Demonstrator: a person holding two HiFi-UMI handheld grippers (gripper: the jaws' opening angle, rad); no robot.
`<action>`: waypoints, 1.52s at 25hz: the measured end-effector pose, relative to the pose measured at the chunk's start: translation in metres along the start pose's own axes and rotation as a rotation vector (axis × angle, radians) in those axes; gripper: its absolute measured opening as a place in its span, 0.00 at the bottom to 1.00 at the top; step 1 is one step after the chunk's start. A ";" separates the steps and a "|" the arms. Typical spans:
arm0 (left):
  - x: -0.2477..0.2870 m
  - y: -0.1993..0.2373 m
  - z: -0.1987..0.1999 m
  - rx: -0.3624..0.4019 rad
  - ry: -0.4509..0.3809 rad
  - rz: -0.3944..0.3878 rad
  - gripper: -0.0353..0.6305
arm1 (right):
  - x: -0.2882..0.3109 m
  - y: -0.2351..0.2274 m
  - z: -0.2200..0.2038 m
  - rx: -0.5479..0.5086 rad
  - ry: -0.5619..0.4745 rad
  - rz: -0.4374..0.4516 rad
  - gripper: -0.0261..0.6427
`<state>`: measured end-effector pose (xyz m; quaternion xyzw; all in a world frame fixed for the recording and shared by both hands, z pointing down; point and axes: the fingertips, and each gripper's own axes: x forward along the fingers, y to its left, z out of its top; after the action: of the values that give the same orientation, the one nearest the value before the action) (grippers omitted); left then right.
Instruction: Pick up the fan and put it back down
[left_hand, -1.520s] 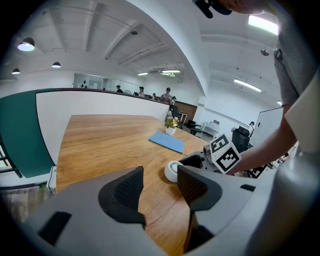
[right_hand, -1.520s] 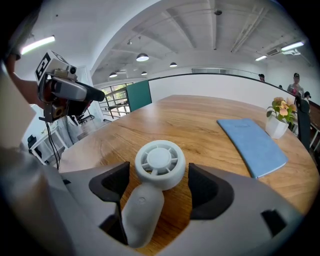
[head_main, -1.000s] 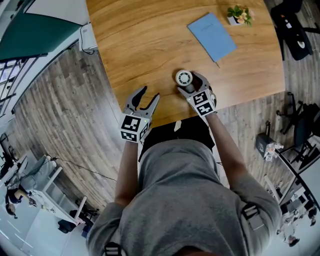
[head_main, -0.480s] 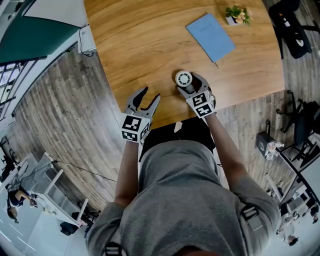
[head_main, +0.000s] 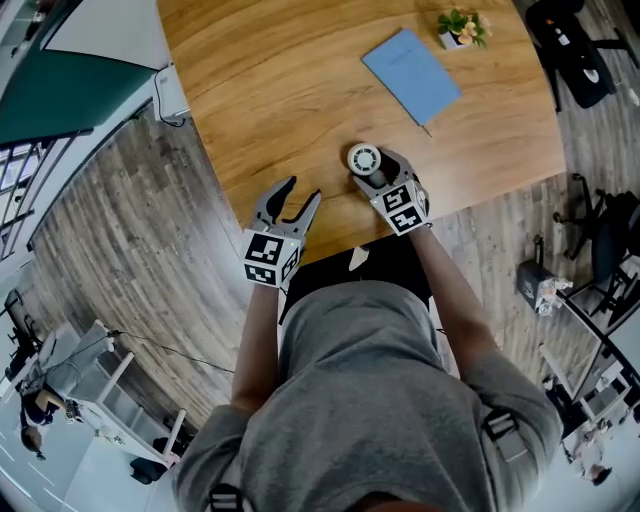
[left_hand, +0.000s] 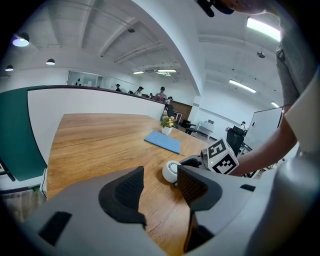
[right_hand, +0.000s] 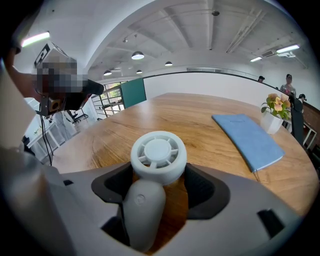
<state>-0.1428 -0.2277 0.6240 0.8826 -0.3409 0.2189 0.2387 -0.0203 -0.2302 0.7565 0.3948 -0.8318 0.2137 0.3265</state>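
Note:
A small white handheld fan (head_main: 364, 158) lies on the wooden table (head_main: 290, 90) near its front edge, round head pointing away from me. My right gripper (head_main: 383, 168) straddles the fan (right_hand: 158, 156). The grey handle runs back between the pads with gaps on both sides, and the head sits at the fingertips. Its jaws have just been closing in around the fan and do not press on it. My left gripper (head_main: 297, 192) hovers open and empty at the table's front edge, left of the fan (left_hand: 171, 171).
A blue notebook (head_main: 411, 75) lies farther back on the table, with a small potted plant (head_main: 459, 27) beyond it. The table's front edge runs just under both grippers. Black office chairs (head_main: 570, 50) stand to the right, off the table.
The head view has shifted slightly. Both grippers and the fan stay where they were.

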 end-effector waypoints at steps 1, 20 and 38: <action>0.001 0.000 0.001 0.003 -0.002 -0.004 0.38 | 0.000 0.000 0.000 0.003 0.005 -0.002 0.54; -0.008 -0.013 0.053 0.078 -0.067 -0.012 0.38 | -0.041 -0.007 0.038 -0.009 -0.033 -0.034 0.53; -0.039 -0.006 0.104 0.127 -0.162 0.046 0.38 | -0.079 -0.034 0.111 0.014 -0.167 -0.089 0.53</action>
<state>-0.1413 -0.2638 0.5186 0.9025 -0.3649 0.1735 0.1490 0.0029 -0.2775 0.6267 0.4502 -0.8363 0.1713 0.2621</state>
